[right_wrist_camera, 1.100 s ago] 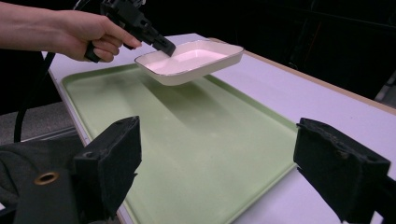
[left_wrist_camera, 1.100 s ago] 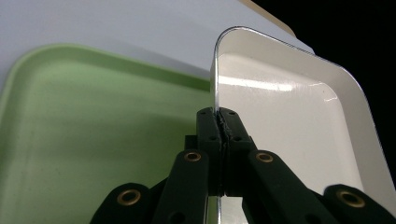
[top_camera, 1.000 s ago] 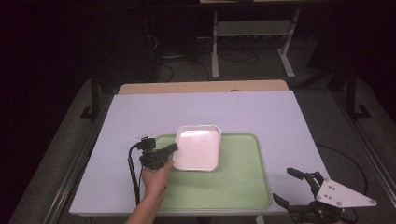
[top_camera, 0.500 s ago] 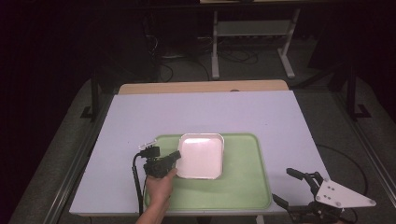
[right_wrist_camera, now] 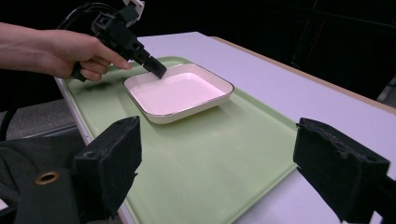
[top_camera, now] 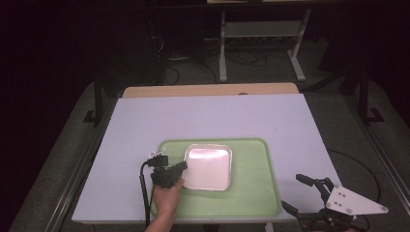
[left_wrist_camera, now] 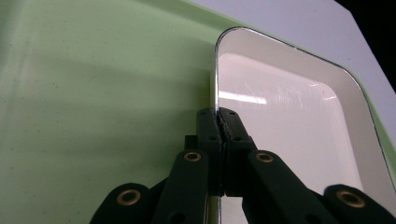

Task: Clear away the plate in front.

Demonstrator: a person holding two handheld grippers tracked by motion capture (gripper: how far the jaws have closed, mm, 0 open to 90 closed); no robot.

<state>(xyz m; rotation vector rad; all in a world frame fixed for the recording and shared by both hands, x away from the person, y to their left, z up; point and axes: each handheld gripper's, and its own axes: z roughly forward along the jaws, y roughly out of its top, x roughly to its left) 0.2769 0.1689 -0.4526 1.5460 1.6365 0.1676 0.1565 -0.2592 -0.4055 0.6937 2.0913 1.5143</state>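
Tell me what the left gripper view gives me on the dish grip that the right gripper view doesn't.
Left gripper view alone: the left gripper shut on the dish, its rim pinched between the two pads, one pad outside the wall, one inside.

Right gripper view alone: the whole dish sitting flat on the green tray, the hand holding the left gripper, and the right gripper open, off to the side.

Both: the white dish, the tray and the table.

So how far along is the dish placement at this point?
Done: the white square dish sits flat inside the green tray. In hand: the left claw is shut on the dish's rim. Left, probably: letting go. The right claw hangs open at the table's corner, off the tray.
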